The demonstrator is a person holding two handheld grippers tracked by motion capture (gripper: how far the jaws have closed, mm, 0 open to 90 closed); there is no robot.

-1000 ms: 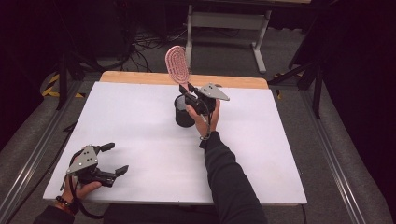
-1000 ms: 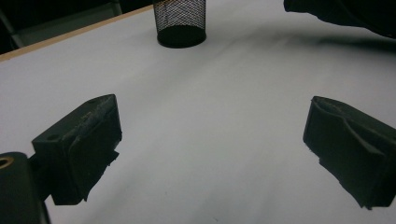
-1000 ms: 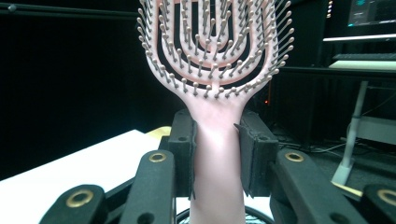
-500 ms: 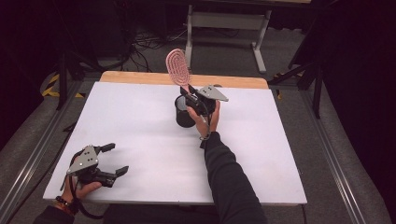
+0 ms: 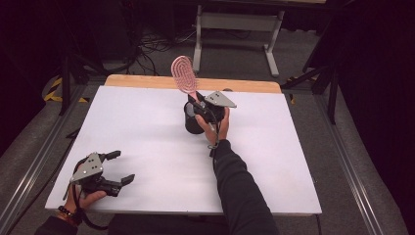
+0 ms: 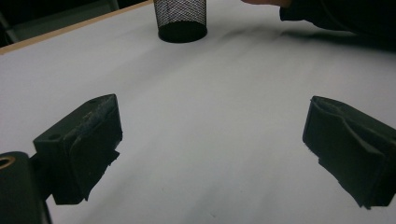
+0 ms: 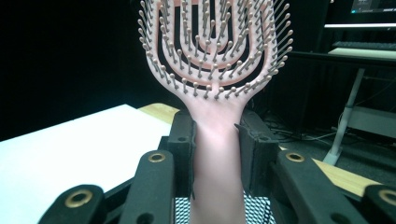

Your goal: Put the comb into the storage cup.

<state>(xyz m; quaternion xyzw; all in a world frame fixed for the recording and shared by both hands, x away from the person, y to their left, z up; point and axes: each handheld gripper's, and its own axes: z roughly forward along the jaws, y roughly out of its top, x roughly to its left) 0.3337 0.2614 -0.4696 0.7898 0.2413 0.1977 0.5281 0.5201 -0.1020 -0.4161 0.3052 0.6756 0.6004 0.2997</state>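
Left gripper (image 5: pixel 119 168): rests low at the near left corner of the white table top (image 5: pixel 147 137), jaws spread wide with nothing between them; in the left gripper view its black pads (image 6: pixel 88 140) frame bare white surface. It looks parked there to keep out of the working hand's way.
Room on the left: the whole left half of the table top lies bare, so there is wide room to slide across before the near and left edges.
Black mesh cylinder cup (image 5: pixel 192 120): stands upright a little past the middle of the table, well apart from the left gripper and close to the far wooden edge strip (image 5: pixel 142 82). Its open mouth faces up, which suits dropping a handle in from above.
Pink vented plastic hairbrush (image 5: pixel 184 74): held head-up, leaning slightly left, handle end down at the cup's mouth; whether it has entered the cup I cannot tell.
Right gripper (image 5: pixel 201 106): clamped on the brush's handle (image 7: pixel 217 154) just below the bristled head, pads pressing both sides, directly over the cup. The grip high on the handle leaves the lower part free to go in.
Room on the right: bare table to the right edge; the far edge is near behind the cup.
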